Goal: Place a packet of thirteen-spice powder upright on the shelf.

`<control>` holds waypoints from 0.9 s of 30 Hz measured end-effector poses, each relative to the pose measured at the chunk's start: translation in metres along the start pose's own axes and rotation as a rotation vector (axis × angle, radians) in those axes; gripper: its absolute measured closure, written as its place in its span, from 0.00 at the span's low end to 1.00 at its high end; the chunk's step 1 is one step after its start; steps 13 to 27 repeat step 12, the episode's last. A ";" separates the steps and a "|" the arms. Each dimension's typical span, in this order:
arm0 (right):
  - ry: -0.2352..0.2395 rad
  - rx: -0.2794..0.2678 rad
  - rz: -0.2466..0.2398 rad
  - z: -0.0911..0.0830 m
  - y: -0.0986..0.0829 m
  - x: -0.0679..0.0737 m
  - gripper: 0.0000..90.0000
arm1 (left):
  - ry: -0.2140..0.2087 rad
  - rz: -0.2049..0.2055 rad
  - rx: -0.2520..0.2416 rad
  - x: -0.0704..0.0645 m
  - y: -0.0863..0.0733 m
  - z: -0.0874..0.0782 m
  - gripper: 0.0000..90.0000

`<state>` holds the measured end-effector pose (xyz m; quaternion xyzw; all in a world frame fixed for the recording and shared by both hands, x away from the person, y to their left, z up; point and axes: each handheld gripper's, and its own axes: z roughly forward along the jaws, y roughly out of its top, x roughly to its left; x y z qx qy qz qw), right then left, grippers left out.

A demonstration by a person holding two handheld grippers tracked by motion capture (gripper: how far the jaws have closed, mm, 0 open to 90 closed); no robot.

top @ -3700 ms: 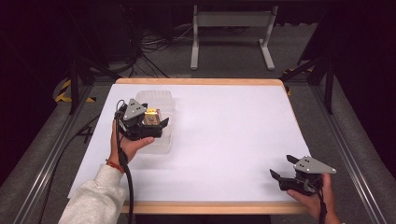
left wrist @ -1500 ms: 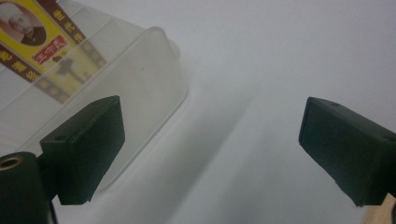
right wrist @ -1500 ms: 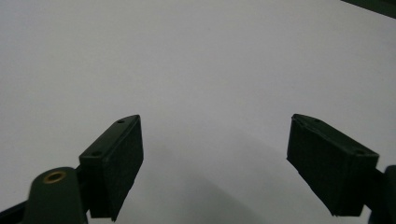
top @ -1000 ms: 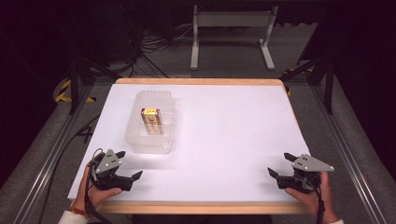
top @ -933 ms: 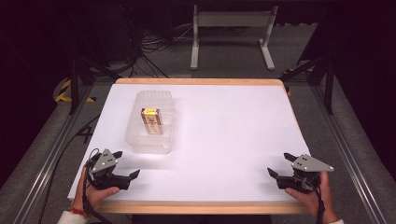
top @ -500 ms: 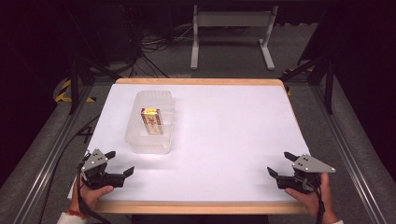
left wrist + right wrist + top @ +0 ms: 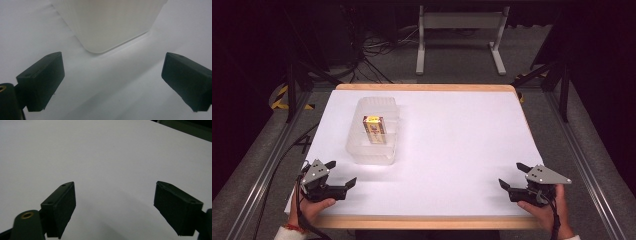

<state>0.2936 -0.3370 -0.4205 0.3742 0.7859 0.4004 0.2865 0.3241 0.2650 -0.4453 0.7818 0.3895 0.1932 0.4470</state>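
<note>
Box: a small yellow-and-brown box [image 7: 375, 129] stands inside a clear plastic container [image 7: 373, 150] on the left half of the surface [image 7: 452, 150], nearer the far edge than the near one; its print is too small to read.
Container: translucent, long side running far-to-near; in the left gripper view its near rounded corner [image 7: 100, 37] is seen, the rest cut off by the top of the frame, the box not discernible through the wall.
Open room: the whole right half of the surface is bare white, and a strip of bare surface lies between the container and the near edge.
Left gripper [image 7: 341, 176]: at the near left corner, just in front of the container and apart from it; jaws spread wide, nothing between them.
Right gripper [image 7: 512, 176]: at the near right corner, well apart from the container; jaws spread wide over bare surface, holding nothing.
Hands: partly cut off by the bottom edge of the high view.
</note>
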 end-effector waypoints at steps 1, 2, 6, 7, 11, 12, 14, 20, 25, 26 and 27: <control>0.000 0.003 0.002 0.001 0.000 0.000 0.20 | -0.005 -0.004 -0.003 -0.001 0.001 0.000 0.07; 0.001 0.003 0.003 0.001 0.000 0.000 0.20 | 0.003 0.005 -0.005 -0.002 0.001 0.000 0.07; 0.001 0.006 0.003 0.003 0.000 0.000 0.20 | 0.002 0.005 0.000 -0.002 0.001 0.000 0.07; 0.000 0.007 0.002 0.003 0.000 0.000 0.20 | 0.001 0.002 -0.001 -0.001 0.001 0.000 0.07; -0.006 -0.005 0.008 0.002 0.001 -0.001 0.20 | 0.008 0.003 0.000 -0.002 0.000 -0.002 0.07; -0.004 -0.007 0.011 0.002 0.001 -0.002 0.20 | 0.008 0.001 0.000 -0.002 0.000 -0.002 0.07; -0.004 -0.007 0.011 0.002 0.001 -0.002 0.20 | 0.008 0.001 0.000 -0.002 0.000 -0.002 0.07; -0.004 -0.007 0.011 0.002 0.001 -0.002 0.20 | 0.008 0.001 0.000 -0.002 0.000 -0.002 0.07; -0.004 -0.007 0.011 0.002 0.001 -0.002 0.20 | 0.008 0.001 0.000 -0.002 0.000 -0.002 0.07; -0.004 -0.007 0.011 0.002 0.001 -0.002 0.20 | 0.008 0.001 0.000 -0.002 0.000 -0.002 0.07; -0.004 -0.007 0.011 0.002 0.001 -0.002 0.20 | 0.008 0.001 0.000 -0.002 0.000 -0.002 0.07</control>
